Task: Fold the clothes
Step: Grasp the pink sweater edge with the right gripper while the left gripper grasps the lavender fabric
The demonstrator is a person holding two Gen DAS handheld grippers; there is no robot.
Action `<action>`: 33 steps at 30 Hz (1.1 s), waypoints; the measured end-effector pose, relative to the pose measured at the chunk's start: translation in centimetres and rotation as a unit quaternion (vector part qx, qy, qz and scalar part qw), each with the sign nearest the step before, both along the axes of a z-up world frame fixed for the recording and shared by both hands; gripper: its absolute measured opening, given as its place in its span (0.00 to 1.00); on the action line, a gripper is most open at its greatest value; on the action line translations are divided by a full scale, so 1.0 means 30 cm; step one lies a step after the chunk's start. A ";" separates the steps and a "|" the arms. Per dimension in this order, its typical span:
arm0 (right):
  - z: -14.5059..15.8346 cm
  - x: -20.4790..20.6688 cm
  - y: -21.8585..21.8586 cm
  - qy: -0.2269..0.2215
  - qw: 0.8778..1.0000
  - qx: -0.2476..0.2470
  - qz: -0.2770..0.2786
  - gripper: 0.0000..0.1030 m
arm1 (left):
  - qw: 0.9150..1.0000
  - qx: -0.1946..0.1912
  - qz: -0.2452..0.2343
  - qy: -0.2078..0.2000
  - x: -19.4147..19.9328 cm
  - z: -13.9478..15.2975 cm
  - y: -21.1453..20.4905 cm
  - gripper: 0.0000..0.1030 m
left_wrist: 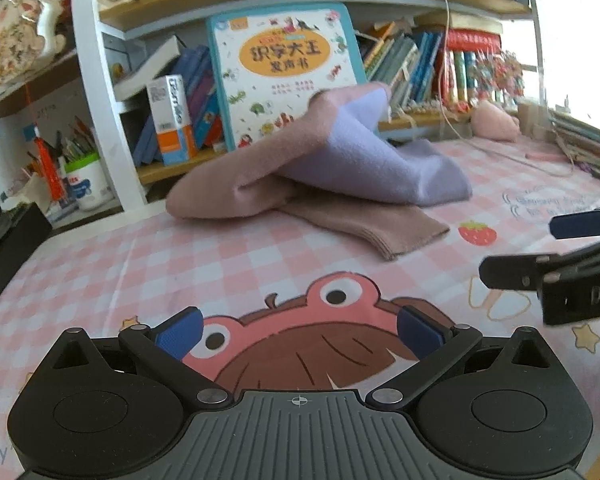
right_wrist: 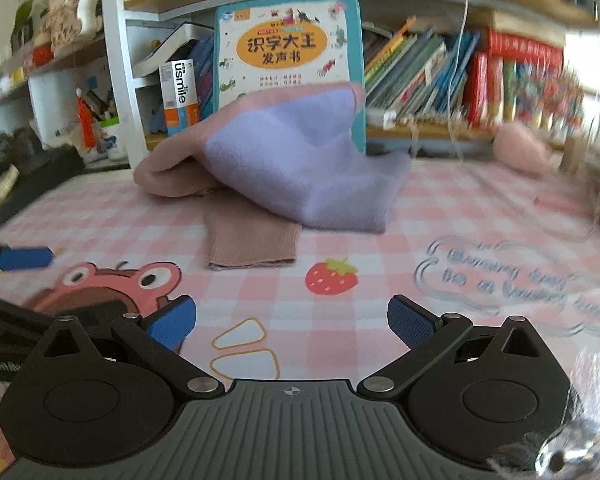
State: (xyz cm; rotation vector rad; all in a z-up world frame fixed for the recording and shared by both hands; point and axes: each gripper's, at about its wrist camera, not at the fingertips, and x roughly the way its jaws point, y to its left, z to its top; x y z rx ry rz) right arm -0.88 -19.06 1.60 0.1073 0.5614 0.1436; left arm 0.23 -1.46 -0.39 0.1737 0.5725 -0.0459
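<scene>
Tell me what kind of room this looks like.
Probably a child's bedroom or study corner at home: packed bookshelves, a big picture book, and a cartoon checked cloth under a pink and purple garment.

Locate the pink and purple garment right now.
The garment lies crumpled mid-table on the checked tablecloth, ahead of both hand-held grippers, in front of the big picture book. Its pink cuff points toward the cameras, left of the printed strawberry.
</scene>
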 end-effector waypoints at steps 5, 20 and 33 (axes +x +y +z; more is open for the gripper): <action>0.034 0.050 -0.065 0.021 0.996 0.082 0.020 1.00 | 1.000 0.004 -0.003 -0.010 0.006 0.030 0.008 1.00; 0.010 0.482 -0.368 0.078 0.956 0.269 -0.084 0.74 | 0.998 0.030 -0.016 -0.056 0.039 0.103 -0.040 1.00; -0.049 0.546 -0.381 0.077 0.960 0.259 -0.075 0.37 | 0.998 -0.034 -0.040 -0.022 0.145 0.074 -0.049 1.00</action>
